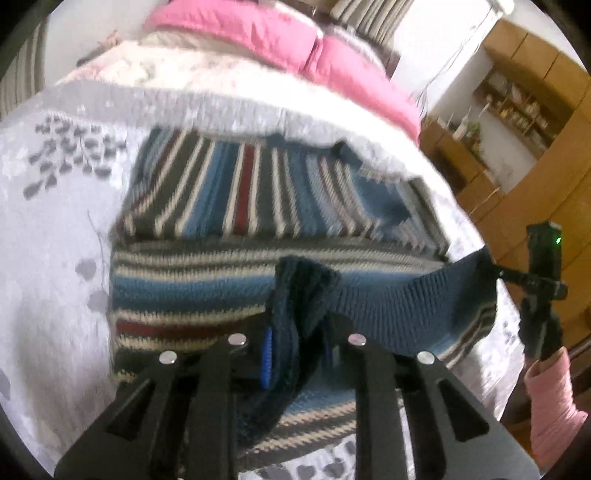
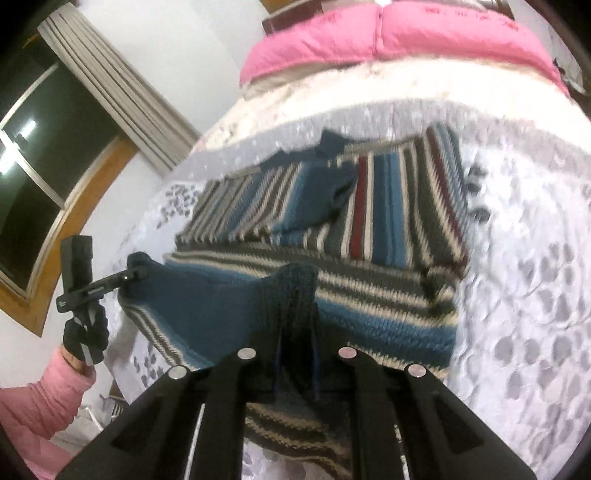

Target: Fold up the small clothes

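A striped knit sweater (image 1: 258,192) in blue, grey, cream and dark red lies spread on a pale patterned bedspread (image 1: 48,229), directly ahead of both grippers. Its near edge is lifted off the bed and hangs stretched between them. The left gripper (image 1: 295,343) is closed on a bunched fold of the dark blue ribbed hem, which rises between its fingers and hides most of the blue pads; how the cloth sits deeper in the jaws is hard to make out. The right gripper (image 2: 297,343) is likewise clamped on a peak of the same dark hem, the fabric filling the gap between its fingers.

In the right wrist view the left gripper appears at far left, its tip pinching the sweater's corner, held by a dark-gloved hand (image 2: 85,332) with a pink sleeve (image 2: 48,398) cut off by the frame edge. The left wrist view shows the mirror case at far right, partly cropped.

Beyond the sweater lie a white floral cover and a pink quilt (image 1: 236,26). Both views are blurred, so stitch detail and the far sleeves are unclear.
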A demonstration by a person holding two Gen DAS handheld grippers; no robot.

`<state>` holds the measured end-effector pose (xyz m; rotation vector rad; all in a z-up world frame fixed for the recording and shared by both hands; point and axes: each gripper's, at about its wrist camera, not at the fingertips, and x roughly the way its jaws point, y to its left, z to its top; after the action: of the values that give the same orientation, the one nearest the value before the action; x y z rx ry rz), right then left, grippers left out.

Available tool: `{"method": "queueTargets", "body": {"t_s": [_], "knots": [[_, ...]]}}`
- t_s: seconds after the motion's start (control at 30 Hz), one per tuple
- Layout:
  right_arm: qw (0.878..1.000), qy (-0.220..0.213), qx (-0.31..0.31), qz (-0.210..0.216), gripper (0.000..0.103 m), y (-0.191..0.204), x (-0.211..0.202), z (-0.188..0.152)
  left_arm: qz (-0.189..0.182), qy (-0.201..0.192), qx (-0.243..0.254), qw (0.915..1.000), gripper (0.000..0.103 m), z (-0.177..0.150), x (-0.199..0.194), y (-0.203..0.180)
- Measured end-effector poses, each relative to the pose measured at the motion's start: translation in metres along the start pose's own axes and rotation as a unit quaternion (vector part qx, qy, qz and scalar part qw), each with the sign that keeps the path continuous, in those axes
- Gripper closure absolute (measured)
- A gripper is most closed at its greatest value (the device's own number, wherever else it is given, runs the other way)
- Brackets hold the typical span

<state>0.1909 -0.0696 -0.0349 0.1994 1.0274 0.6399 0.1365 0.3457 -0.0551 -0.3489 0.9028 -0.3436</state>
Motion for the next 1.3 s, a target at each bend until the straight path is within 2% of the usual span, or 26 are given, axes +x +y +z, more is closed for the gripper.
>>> {"method": "queueTargets", "body": {"t_s": [0.1, 0.33, 0.47, 0.73, 0.93, 1.03, 1.3], "knots": [[1.000, -0.027, 0.003, 0.005, 0.091, 0.002, -0.015, 0.017, -0.007, -0.038, 0.001, 0.9993, 0.085, 0.023, -0.016, -0.009], [0.998, -0.062, 0.004, -0.027, 0.091, 0.001, -0.024, 0.079, -0.012, -0.080, 0.007, 0.9967, 0.085, 0.086, -0.012, -0.020], [0.997, -0.063, 0.017, -0.043, 0.091, -0.009, -0.015, 0.113, -0.024, -0.085, -0.007, 0.9961, 0.085, 0.120, 0.005, -0.015], [0.996, -0.052, 0.040, -0.068, 0.091, -0.036, 0.017, 0.167, -0.004, -0.088, -0.030, 0.9956, 0.085, 0.171, 0.053, 0.010], [0.994, -0.023, 0.053, -0.094, 0.091, -0.061, 0.067, 0.188, 0.013, -0.062, -0.060, 0.9962, 0.085, 0.186, 0.100, 0.044], [0.992, -0.007, 0.061, -0.110, 0.091, -0.077, 0.091, 0.187, 0.025, -0.046, -0.057, 0.9970, 0.085, 0.185, 0.124, 0.052], [0.990, 0.008, 0.088, -0.109, 0.091, -0.106, 0.122, 0.178, 0.038, -0.018, -0.069, 0.9968, 0.085, 0.179, 0.166, 0.072]]}}
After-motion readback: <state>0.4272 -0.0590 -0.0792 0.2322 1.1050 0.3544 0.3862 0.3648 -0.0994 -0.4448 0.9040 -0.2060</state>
